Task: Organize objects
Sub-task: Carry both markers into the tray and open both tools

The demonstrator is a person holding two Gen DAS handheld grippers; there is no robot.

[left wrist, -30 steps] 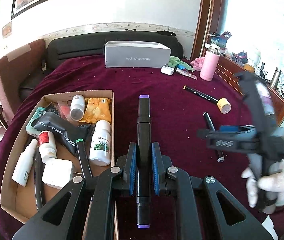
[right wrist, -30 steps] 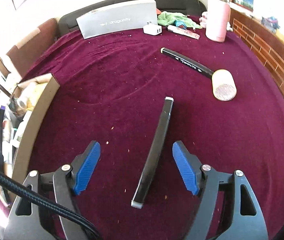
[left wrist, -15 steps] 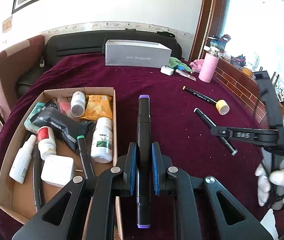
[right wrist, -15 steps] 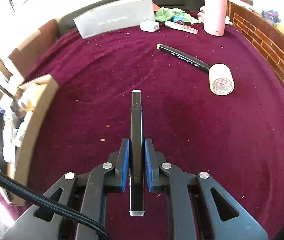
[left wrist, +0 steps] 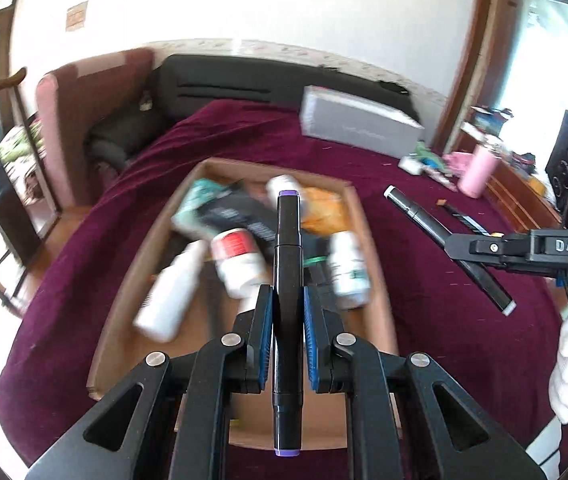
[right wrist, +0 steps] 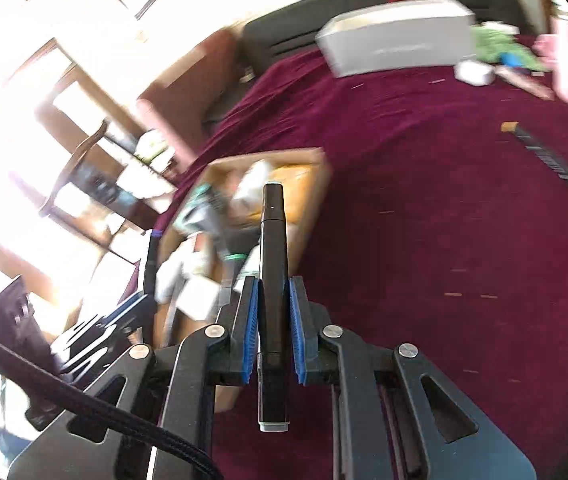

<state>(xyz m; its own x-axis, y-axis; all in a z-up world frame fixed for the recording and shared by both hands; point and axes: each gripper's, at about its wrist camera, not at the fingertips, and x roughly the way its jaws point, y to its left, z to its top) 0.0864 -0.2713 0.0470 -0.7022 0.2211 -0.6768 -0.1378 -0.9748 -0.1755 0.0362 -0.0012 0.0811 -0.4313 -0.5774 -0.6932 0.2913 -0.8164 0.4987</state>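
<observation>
Markers are in both grips: the left gripper (left wrist: 288,336) is clamped on a black marker with purple ends (left wrist: 287,280), which hangs over the cardboard box (left wrist: 368,240), and the right gripper (right wrist: 271,332) is pinched tight on a black marker with grey-white ends (right wrist: 272,280), lifted off the burgundy cloth (right wrist: 424,220) and aimed toward the same box. The box already carries white bottles (left wrist: 171,292), a red-labelled bottle (left wrist: 239,260), a dark pouch and an orange packet, so free floor is scarce. The likeliest trouble, as I judge it, is a collision: both tools are converging on one narrow opening, and the right marker in the left view (left wrist: 448,248) juts out crosswise near the box's right wall, where it could catch the rim or knock the other gripper. A marker released from above could also bounce off a bottle and roll out onto the cloth. Both pictures are smeared, so exact clearances cannot be read. Compared with a second ago, the right jaws, then spread either side of the marker lying on the cloth, have shut on it and raised it; the left gripper has swung from beside the box to above it, with its hold unchanged. A third marker with a yellow cap (right wrist: 552,164) lies on the cloth, well apart from the box.
</observation>
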